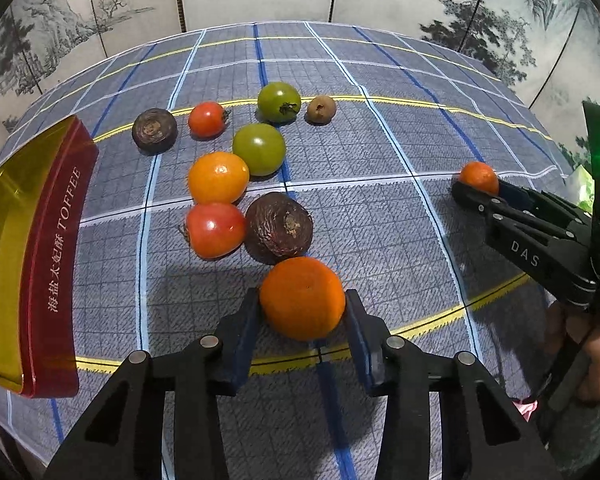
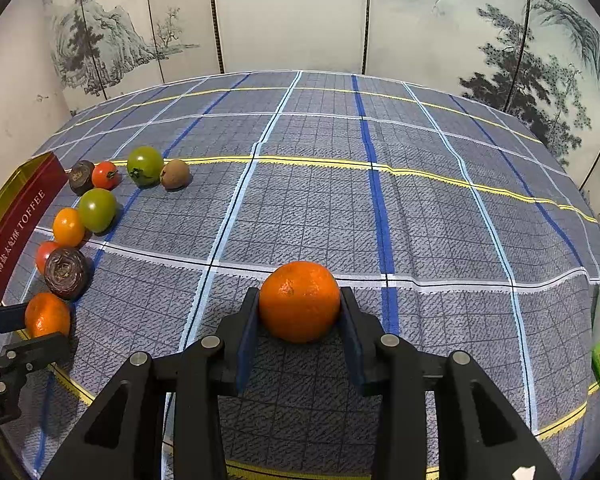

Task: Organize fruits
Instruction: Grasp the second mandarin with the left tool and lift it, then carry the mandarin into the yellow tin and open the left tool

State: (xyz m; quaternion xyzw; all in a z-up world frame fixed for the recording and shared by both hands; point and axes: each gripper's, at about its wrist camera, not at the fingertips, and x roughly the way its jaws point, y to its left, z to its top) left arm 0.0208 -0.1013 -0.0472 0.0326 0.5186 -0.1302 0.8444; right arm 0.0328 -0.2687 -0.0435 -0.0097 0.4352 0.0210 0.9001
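Left gripper (image 1: 302, 308) clamped on a round orange mandarin (image 1: 302, 298), blue pads pressing both sides, fruit resting on a blue-grey checked tablecloth (image 1: 380, 152). Just beyond, touching it, a dark wrinkled purple-brown fruit (image 1: 279, 227), beside a red tomato (image 1: 215, 230). Further back an orange-yellow tomato (image 1: 218, 177), two green tomatoes (image 1: 259, 149) (image 1: 279, 101), a small red tomato (image 1: 207, 119), a second dark fruit (image 1: 154, 129) and a small brown fruit (image 1: 321, 109). At left, a red and gold toffee tin (image 1: 56, 240). At right, right gripper (image 1: 478, 188) closed around a smaller orange mandarin (image 1: 479, 176).
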